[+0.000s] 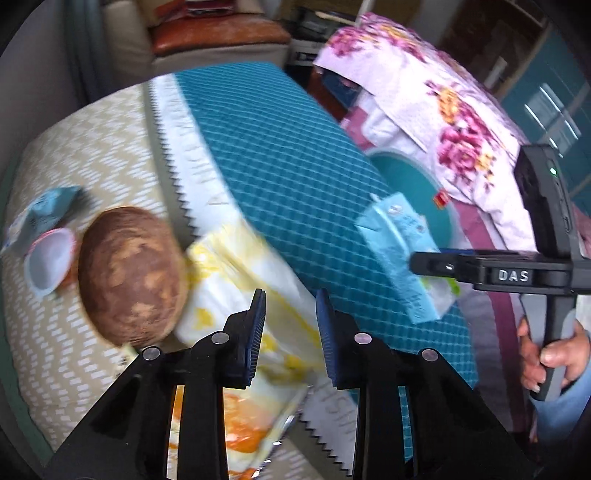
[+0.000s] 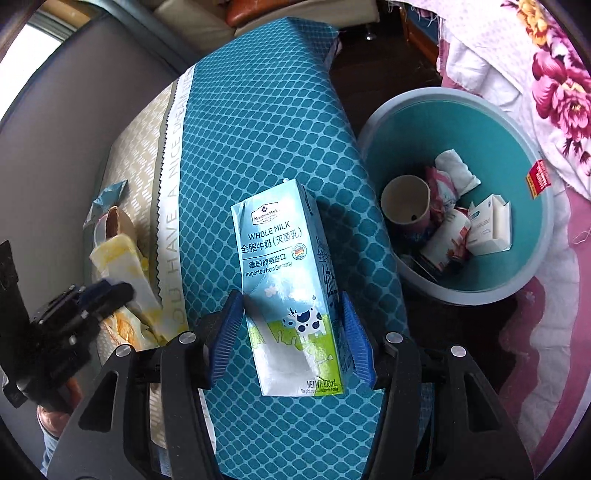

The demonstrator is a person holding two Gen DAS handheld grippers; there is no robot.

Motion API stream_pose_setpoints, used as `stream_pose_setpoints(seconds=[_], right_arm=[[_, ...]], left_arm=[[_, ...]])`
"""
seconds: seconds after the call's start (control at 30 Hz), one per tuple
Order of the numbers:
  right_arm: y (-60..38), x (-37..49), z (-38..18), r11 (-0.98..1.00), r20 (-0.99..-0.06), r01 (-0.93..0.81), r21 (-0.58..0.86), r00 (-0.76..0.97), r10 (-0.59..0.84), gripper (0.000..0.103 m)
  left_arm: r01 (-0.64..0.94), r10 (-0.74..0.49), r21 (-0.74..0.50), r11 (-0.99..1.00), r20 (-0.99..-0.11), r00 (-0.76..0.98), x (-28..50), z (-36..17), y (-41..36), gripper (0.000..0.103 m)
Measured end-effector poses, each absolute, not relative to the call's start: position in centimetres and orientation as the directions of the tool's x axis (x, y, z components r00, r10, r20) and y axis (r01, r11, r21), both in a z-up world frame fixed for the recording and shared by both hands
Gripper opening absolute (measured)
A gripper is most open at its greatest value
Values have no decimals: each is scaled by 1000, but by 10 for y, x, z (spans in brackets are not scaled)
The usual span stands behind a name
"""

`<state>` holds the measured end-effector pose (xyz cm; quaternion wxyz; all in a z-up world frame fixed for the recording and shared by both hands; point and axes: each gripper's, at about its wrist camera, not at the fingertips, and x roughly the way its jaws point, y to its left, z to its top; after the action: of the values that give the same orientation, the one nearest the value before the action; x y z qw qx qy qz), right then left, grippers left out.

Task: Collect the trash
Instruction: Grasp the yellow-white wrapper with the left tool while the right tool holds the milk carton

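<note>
My right gripper [image 2: 291, 332] is shut on a light blue milk carton [image 2: 288, 280] and holds it above the teal patterned tablecloth [image 2: 266, 122]; the carton also shows in the left wrist view [image 1: 399, 251]. My left gripper [image 1: 290, 332] is open over a yellow-and-white wrapper [image 1: 236, 291] that lies on the table; the wrapper is not between the pads. A brown round bun-like thing [image 1: 129, 273] lies left of the wrapper, with a small cup [image 1: 48, 262] and a blue wrapper [image 1: 44, 214] beyond it.
A teal bin [image 2: 524, 229] with a grey rim stands on the floor right of the table and holds cups, boxes and paper. A floral bedcover [image 1: 424, 96] lies beyond it. A sofa [image 1: 214, 33] stands at the back.
</note>
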<state>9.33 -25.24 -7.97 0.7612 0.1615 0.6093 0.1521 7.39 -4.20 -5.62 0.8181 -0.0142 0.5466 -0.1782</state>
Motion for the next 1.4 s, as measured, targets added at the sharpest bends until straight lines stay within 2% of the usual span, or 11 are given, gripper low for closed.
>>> stream_pose_setpoints(seconds=[0.23, 0.3, 0.43, 0.7, 0.77, 0.83, 1.0, 1.1, 1.13, 1.17, 1.4], right_arm=[[-267, 92, -83, 887, -865, -21, 461, 215, 454, 53], [-266, 94, -82, 893, -869, -30, 449, 219, 444, 54], [-257, 101, -83, 902, -874, -61, 427, 226, 430, 58], [-245, 115, -90, 898, -871, -75, 434, 220, 439, 61], [-243, 117, -90, 895, -867, -85, 437, 226, 444, 63], [-240, 117, -90, 903, -873, -106, 416, 232, 430, 54], [-256, 115, -90, 883, -850, -81, 462, 242, 467, 54], [-271, 113, -84, 870, -833, -60, 489, 265, 486, 54], [-273, 112, -82, 868, -829, -55, 493, 273, 488, 54], [-279, 111, -78, 863, -822, -47, 502, 285, 494, 54], [-294, 109, -67, 843, -796, -39, 537, 308, 521, 54]], left_arm=[[283, -308, -220, 934, -897, 317, 83, -64, -60, 30], [244, -277, -204, 948, -905, 322, 84, -66, -55, 39], [160, -242, -200, 967, -921, 307, 82, -73, -42, 69], [2, -165, -169, 986, -959, 230, 88, -98, -34, 73], [-26, -175, -186, 982, -955, 241, 91, -97, -32, 82], [-54, -170, -188, 981, -956, 239, 97, -98, -30, 82], [-38, -141, -158, 987, -950, 278, 105, -99, -43, 84], [25, -94, -90, 996, -947, 306, 103, -96, -58, 49], [43, -105, -96, 994, -946, 307, 104, -95, -64, 27], [48, -103, -93, 995, -946, 307, 104, -95, -65, 17], [22, -148, -150, 988, -928, 341, 98, -77, -50, 13]])
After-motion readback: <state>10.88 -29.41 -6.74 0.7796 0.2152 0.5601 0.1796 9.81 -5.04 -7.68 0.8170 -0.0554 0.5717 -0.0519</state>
